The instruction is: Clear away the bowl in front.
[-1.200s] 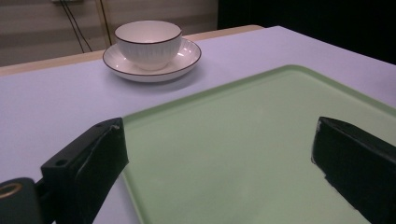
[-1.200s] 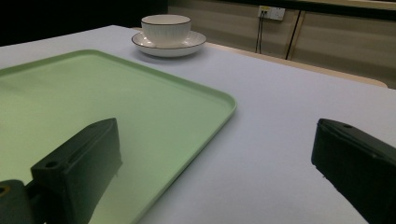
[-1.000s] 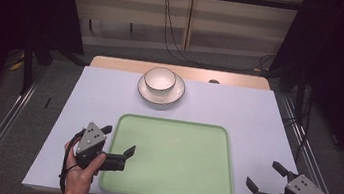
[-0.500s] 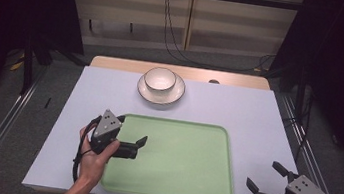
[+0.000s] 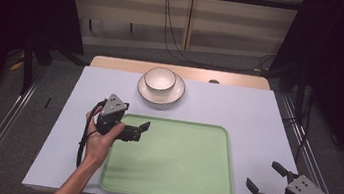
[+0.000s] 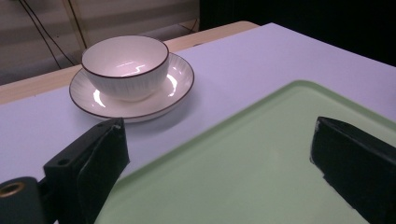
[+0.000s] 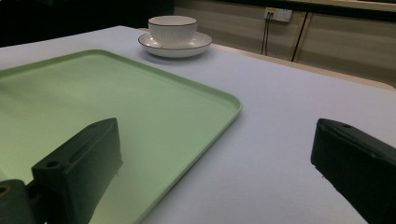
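We are seeing the left gripper [image 5: 141, 129] advancing since before — toward the bowl [image 5: 160, 79] at twelve o'clock, jaws wide. The right gripper [image 5: 264, 179] is waiting at five o'clock — wide too.

Right gripper [image 7: 219, 172] fingers [image 7: 79, 163] rise from the bottom edge, black, spread wide apart, nothing between them. Left-hand finger sits over the green tray [image 7: 140, 88]; right-hand finger over bare pale lavender tabletop [image 7: 289, 107]. The tray's rounded near corner lies between the two fingers, its rim raised, inside empty. Far back: white bowl [image 7: 172, 29] with a dark rim, upright, standing on a white saucer [image 7: 174, 48], just beyond the tray's far edge and apart from it. Behind the tabletop: a wood strip, beige wall panel, black cables [image 7: 266, 29] hanging down from a wall socket.
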Available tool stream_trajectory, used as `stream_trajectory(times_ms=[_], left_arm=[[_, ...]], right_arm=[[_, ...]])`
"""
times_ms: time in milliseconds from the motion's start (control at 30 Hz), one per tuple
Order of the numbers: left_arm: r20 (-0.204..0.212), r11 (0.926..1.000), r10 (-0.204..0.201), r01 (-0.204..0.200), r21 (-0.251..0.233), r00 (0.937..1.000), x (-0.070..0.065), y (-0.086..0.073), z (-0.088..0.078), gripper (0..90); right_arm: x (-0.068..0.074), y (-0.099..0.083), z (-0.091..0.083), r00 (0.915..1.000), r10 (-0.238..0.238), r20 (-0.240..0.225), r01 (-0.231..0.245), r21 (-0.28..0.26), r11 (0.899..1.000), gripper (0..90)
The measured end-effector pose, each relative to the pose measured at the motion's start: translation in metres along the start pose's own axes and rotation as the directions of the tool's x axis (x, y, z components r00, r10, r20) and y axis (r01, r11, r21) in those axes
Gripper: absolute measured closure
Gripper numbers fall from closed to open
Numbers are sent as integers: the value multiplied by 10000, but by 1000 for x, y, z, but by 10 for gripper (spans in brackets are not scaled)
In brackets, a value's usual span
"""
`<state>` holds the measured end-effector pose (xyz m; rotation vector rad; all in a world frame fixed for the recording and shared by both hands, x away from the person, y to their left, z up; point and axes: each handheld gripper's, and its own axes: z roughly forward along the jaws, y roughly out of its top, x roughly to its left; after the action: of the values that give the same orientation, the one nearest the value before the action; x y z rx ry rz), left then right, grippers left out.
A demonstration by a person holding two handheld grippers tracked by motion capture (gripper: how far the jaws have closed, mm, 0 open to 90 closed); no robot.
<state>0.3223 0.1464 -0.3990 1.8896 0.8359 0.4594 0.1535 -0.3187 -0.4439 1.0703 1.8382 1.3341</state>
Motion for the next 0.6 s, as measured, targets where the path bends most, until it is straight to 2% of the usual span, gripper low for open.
stream_trajectory(times_ms=[200, 267, 300, 400, 500, 567, 600], left_arm=[[-11, 9993, -359, 359, -68, 9994, 11, 6, 11, 41], [-96, 9989, -458, 458, 41, 9989, 13, 7, 16, 41], [-82, 9993, -331, 332, 147, 9994, 15, 8, 17, 41], [-198, 9988, -483, 485, 103, 9986, 20, 13, 23, 39], [-289, 9989, -467, 469, 35, 9985, 23, 16, 27, 44], [-285, 9990, -393, 399, 194, 9988, 27, 19, 31, 48], [-427, 9988, -470, 477, 144, 9980, 30, 22, 36, 58]], right_arm=[[-1, 0, 0, 10000, -19, 71, 20, -41, 10000, 15], [0, 0, 0, 10000, 5, 2, -5, -23, 10000, 15], [0, 0, 0, 10000, 1, 18, -1, -11, 10000, 15], [0, 0, -1, 10000, 10, -3, -10, -26, 10000, 15], [0, 0, -1, 10000, 15, 26, -15, -4, 10000, 15], [0, -1, 0, 10000, 10, -26, -10, 8, 10000, 15], [0, -1, 0, 10000, 31, -9, -31, 26, 10000, 15]])
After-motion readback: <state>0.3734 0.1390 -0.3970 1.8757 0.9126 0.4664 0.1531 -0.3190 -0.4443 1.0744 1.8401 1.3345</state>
